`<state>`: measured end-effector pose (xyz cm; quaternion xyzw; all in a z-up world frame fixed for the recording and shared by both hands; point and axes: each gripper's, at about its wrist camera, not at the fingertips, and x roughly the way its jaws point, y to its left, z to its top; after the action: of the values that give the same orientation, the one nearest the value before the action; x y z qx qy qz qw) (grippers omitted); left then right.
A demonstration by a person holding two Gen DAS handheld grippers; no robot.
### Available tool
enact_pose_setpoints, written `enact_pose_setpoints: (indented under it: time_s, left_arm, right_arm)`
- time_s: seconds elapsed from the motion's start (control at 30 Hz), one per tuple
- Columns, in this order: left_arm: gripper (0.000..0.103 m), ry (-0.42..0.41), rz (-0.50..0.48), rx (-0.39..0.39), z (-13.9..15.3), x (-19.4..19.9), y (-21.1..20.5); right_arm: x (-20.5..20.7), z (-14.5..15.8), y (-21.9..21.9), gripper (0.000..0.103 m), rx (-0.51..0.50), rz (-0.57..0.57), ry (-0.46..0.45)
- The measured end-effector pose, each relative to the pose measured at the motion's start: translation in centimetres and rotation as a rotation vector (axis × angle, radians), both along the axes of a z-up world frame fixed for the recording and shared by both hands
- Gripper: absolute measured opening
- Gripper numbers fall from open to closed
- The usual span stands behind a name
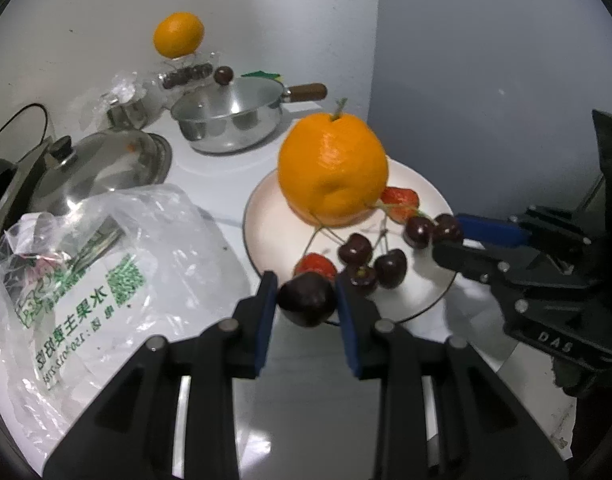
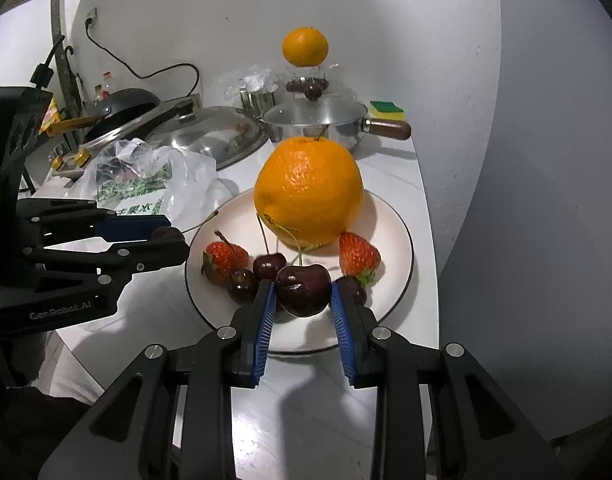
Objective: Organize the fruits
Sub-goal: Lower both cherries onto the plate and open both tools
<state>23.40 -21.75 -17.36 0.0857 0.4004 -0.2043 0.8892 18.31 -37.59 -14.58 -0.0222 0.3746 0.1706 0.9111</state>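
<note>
My left gripper (image 1: 306, 300) is clamped on a dark cherry (image 1: 306, 299), blue pads pressing both its sides, just at the near-left rim of the white plate (image 1: 266, 208). My right gripper (image 2: 300, 294) is clamped on another cherry (image 2: 303, 289), over the plate's near edge. On the plate sit the big orange (image 2: 309, 192), two strawberries (image 2: 358, 256) either side, and a cluster of loose cherries (image 2: 268, 266) packed close to my right claw, so it is tight there. The far half of the plate behind the orange is hidden from me. Left of the plate a crumpled plastic bag (image 1: 106, 264) crowds the counter; beyond it lie a steel lid (image 1: 106, 164) and a saucepan (image 1: 230, 120). On the right the counter edge (image 2: 426, 216) runs just beside the plate's rim.
</note>
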Motion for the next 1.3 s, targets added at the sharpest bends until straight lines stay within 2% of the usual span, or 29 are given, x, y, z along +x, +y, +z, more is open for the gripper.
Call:
enact_pose_setpoints:
  time_s: [0.57, 0.97, 1.07, 1.17, 1.3]
  left_arm:
    - [0.031, 0.039, -0.024, -0.023, -1.3, -0.1, -2.3]
    - [0.032, 0.058, -0.04, -0.03, -1.7, -0.1, -2.6]
    - [0.039, 0.055, -0.033, -0.031, -1.6, -0.2, -2.4]
    - [0.051, 0.044, -0.022, -0.04, -1.3, -0.4, -1.9]
    - [0.052, 0.037, -0.019, -0.054, -0.8, -0.7, -1.2]
  right_arm:
    - [0.3, -1.7, -0.4, 0.031, 0.008, 0.009, 0.03]
    - [0.5, -1.6, -0.2, 0.031, 0.002, 0.009, 0.029]
    - [0.5, -1.5, -0.1, 0.034, 0.001, 0.005, 0.029]
    - [0.4, -1.4, 0.1, 0.039, -0.007, -0.002, 0.026]
    - [0.1, -1.1, 0.3, 0.04, -0.014, -0.013, 0.018]
